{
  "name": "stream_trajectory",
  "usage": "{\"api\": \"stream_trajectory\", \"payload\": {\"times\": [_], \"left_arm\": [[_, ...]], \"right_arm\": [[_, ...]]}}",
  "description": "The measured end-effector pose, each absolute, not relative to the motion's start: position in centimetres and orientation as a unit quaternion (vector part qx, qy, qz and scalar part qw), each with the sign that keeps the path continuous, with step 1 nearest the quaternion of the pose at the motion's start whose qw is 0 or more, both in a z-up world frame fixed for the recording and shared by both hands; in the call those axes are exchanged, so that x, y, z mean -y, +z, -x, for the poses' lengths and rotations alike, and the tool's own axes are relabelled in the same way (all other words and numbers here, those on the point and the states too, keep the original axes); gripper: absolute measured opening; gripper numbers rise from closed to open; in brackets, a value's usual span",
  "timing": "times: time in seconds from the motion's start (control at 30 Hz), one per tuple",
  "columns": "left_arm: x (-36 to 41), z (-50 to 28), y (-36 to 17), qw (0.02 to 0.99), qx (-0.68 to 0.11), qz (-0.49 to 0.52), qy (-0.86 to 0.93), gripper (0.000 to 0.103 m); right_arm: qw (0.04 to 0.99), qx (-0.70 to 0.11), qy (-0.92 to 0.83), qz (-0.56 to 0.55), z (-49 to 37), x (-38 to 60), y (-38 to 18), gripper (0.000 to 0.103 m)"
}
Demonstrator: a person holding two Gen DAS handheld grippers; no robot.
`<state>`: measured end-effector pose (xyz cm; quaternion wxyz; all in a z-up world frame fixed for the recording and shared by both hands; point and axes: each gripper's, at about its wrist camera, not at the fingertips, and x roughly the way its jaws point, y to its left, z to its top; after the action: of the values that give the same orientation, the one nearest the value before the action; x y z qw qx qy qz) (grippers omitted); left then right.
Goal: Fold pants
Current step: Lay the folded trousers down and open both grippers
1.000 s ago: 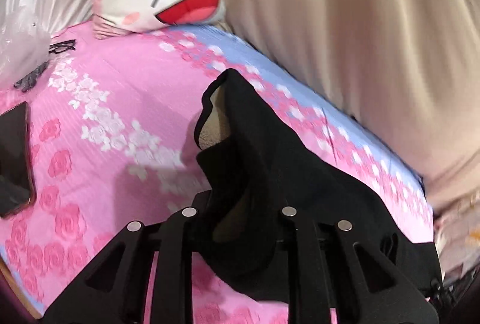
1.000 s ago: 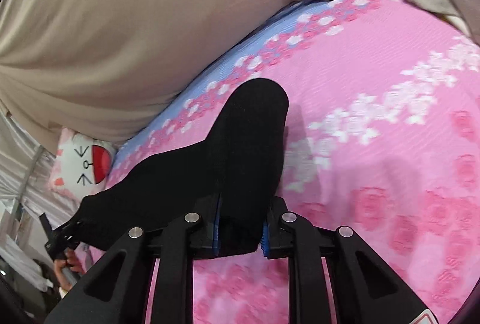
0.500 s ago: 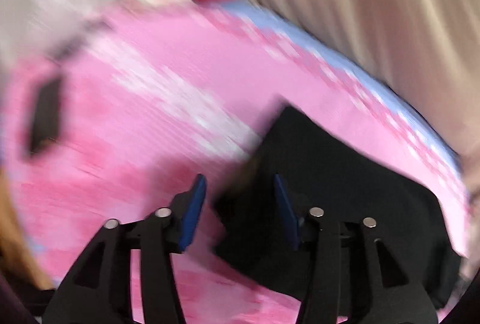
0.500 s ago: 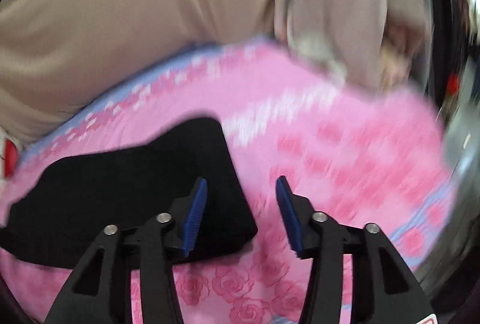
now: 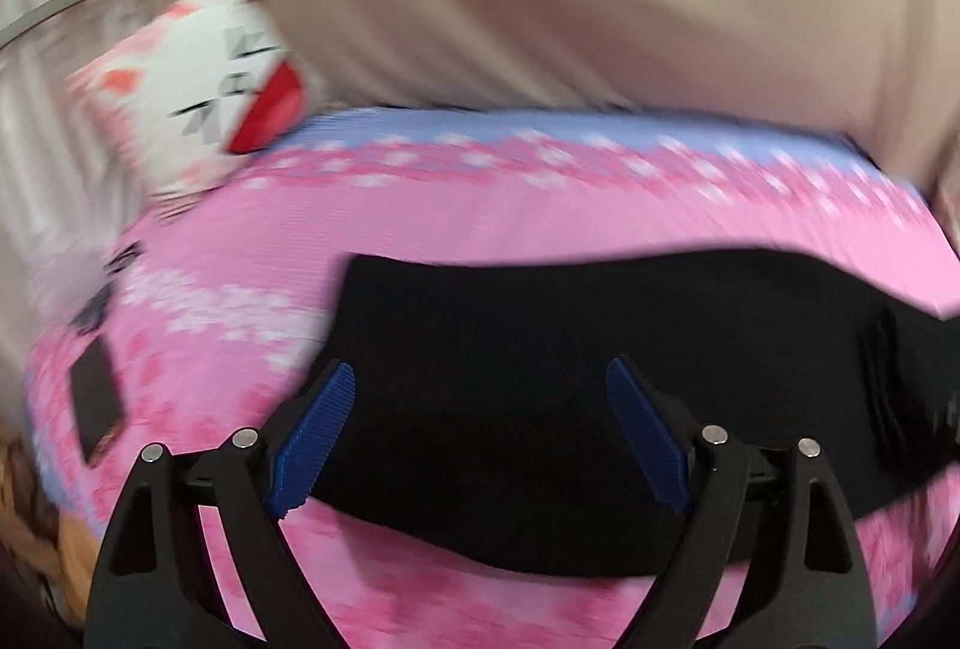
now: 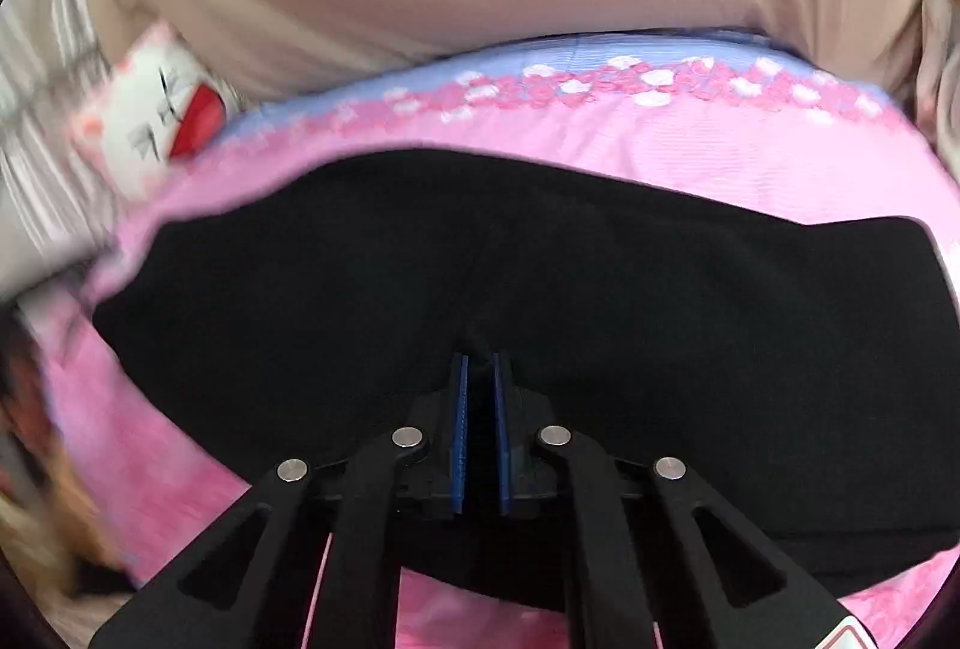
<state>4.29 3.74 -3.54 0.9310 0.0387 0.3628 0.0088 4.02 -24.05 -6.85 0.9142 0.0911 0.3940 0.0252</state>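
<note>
One pair of black fabric pants (image 6: 540, 277) on pink floral bedsheet (image 5: 420, 217): right gripper (image 6: 478, 367) just clamped on it, left gripper (image 5: 480, 379) just opened wide above, empty.

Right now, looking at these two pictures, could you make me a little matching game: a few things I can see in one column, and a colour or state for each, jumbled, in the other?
Things:
1. pants
2. bedsheet
3. left hand-held gripper
4. right hand-held gripper

Colour or state:
A. pink with flowers
B. fingers spread wide, holding nothing
C. black, lying flat
D. fingers closed together over the pants

Pairs: 1-C, 2-A, 3-B, 4-D
</note>
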Motion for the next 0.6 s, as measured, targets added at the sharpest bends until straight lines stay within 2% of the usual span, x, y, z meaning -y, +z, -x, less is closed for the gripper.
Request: {"api": "stream_trajectory", "payload": {"times": [0.07, 0.17, 0.23, 0.27, 0.3, 0.37, 0.47, 0.5, 0.53, 0.57, 0.6], "left_arm": [[-1.9, -4.2, -4.5, 0.925, -0.377, -0.036, -0.023, 0.084], [0.6, -4.2, -5.8, 0.914, -0.399, -0.039, -0.064, 0.084], [2.0, -3.9, -6.5, 0.91, -0.403, -0.058, -0.074, 0.084], [2.2, -3.8, -6.6, 0.91, -0.403, -0.065, -0.077, 0.084], [2.3, -3.7, -6.6, 0.91, -0.402, -0.069, -0.077, 0.085], [2.4, -3.8, -7.0, 0.908, -0.405, -0.067, -0.077, 0.091], [2.5, -4.3, -7.6, 0.904, -0.417, -0.059, -0.078, 0.091], [2.5, -4.4, -7.7, 0.903, -0.419, -0.057, -0.078, 0.091], [2.2, -4.4, -7.7, 0.902, -0.42, -0.057, -0.078, 0.091], [2.0, -4.4, -7.7, 0.902, -0.42, -0.057, -0.077, 0.091], [1.7, -4.4, -7.7, 0.903, -0.42, -0.059, -0.073, 0.091]], "right_arm": [[0.911, -0.403, 0.05, -0.068, -4.1, 21.9, -6.3, 0.008], [0.902, -0.43, 0.041, -0.014, -4.6, 20.3, -8.9, 0.016], [0.913, -0.408, 0.02, 0.008, -3.5, 20.2, -8.5, 0.035], [0.919, -0.394, 0.016, 0.018, -2.8, 20.1, -7.8, 0.061], [0.927, -0.373, 0.02, 0.029, -2.1, 19.9, -7.2, 0.077], [0.932, -0.357, 0.036, 0.059, -1.4, 19.5, -6.7, 0.078], [0.916, -0.394, 0.043, 0.065, -2.9, 20.1, -8.8, 0.074], [0.912, -0.404, 0.044, 0.06, -3.1, 20.4, -9.4, 0.066], [0.904, -0.423, 0.04, 0.045, -3.7, 21.1, -10.0, 0.061], [0.908, -0.417, 0.041, 0.026, -3.8, 21.8, -9.6, 0.051], [0.908, -0.416, 0.044, 0.013, -3.6, 22.3, -9.4, 0.031]]}}
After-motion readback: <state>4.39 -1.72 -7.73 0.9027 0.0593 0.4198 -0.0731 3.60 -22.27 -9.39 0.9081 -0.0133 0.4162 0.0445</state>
